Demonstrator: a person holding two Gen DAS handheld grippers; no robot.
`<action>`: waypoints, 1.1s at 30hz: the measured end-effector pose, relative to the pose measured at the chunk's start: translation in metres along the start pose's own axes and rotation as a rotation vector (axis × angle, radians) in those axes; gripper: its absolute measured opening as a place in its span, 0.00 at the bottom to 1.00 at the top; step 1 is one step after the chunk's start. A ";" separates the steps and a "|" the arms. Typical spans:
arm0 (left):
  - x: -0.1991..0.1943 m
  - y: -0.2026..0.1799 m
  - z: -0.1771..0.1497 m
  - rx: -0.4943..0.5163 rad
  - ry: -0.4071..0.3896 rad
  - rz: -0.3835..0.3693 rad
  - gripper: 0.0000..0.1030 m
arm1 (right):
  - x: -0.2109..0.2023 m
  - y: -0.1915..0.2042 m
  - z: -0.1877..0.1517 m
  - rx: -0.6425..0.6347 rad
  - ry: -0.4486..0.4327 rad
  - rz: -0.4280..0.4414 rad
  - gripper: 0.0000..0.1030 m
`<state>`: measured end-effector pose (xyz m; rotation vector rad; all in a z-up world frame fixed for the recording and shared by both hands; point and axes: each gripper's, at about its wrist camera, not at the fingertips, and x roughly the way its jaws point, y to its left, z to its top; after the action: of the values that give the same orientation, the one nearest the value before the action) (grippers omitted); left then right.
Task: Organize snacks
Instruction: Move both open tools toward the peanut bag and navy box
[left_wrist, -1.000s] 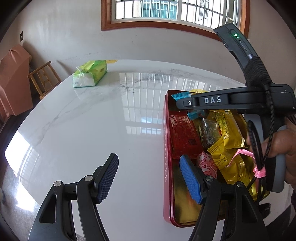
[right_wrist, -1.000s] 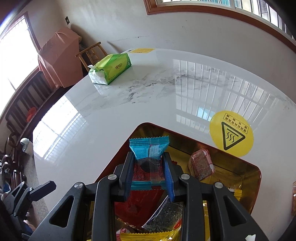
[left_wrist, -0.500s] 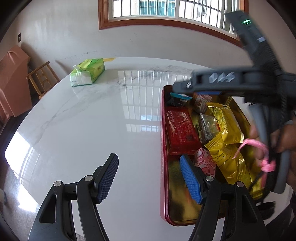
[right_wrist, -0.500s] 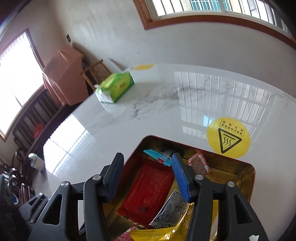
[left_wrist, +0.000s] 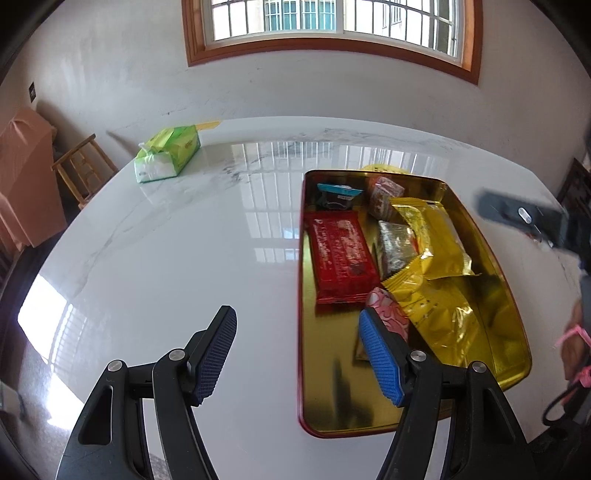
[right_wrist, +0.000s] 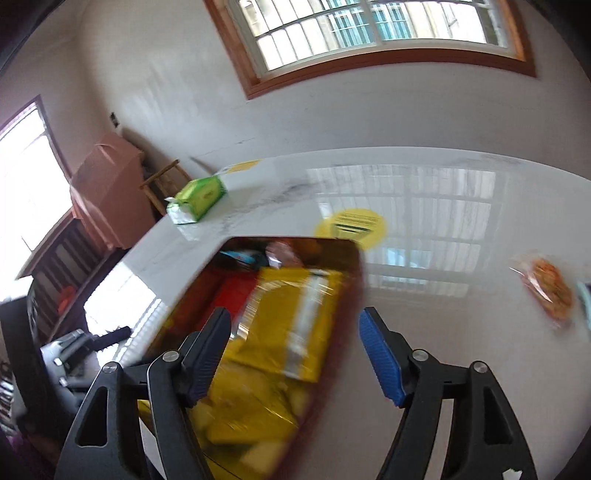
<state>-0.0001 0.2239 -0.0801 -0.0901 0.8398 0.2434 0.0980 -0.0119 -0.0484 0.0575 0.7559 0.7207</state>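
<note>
A red tin tray with a gold inside (left_wrist: 491, 258) lies on the white marble table. It holds a blue packet (left_wrist: 338, 195) at the far left corner, a red packet (left_wrist: 341, 256), gold packets (left_wrist: 432, 236), a dark packet (left_wrist: 397, 245) and small pink snacks (left_wrist: 386, 314). My left gripper (left_wrist: 297, 354) is open and empty, over the tray's near left edge. My right gripper (right_wrist: 293, 356) is open and empty, raised above the tray (right_wrist: 351, 254), whose contents are blurred. An orange snack bag (right_wrist: 550, 291) lies on the table to the right.
A green tissue pack (left_wrist: 166, 158) sits at the table's far left; it also shows in the right wrist view (right_wrist: 197, 199). A yellow warning sticker (right_wrist: 351, 225) is behind the tray. A wooden chair (left_wrist: 79, 170) and a pink-covered cabinet (left_wrist: 22, 177) stand beyond the table's left edge.
My right gripper opened, left the blue packet in the tray's far corner, then pulled back and swung right. My left gripper stayed put and open.
</note>
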 end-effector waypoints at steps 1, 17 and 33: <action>-0.002 -0.003 0.001 0.007 -0.001 0.001 0.67 | -0.007 -0.011 -0.005 0.010 -0.003 -0.023 0.68; -0.028 -0.085 0.006 0.175 0.005 -0.019 0.69 | -0.126 -0.221 -0.074 0.374 -0.092 -0.403 0.81; -0.032 -0.195 0.016 0.373 0.002 -0.030 0.73 | -0.163 -0.320 -0.092 0.460 -0.060 -0.508 0.89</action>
<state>0.0395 0.0323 -0.0490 0.2461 0.8728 0.0559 0.1409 -0.3741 -0.1124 0.2921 0.8239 0.0537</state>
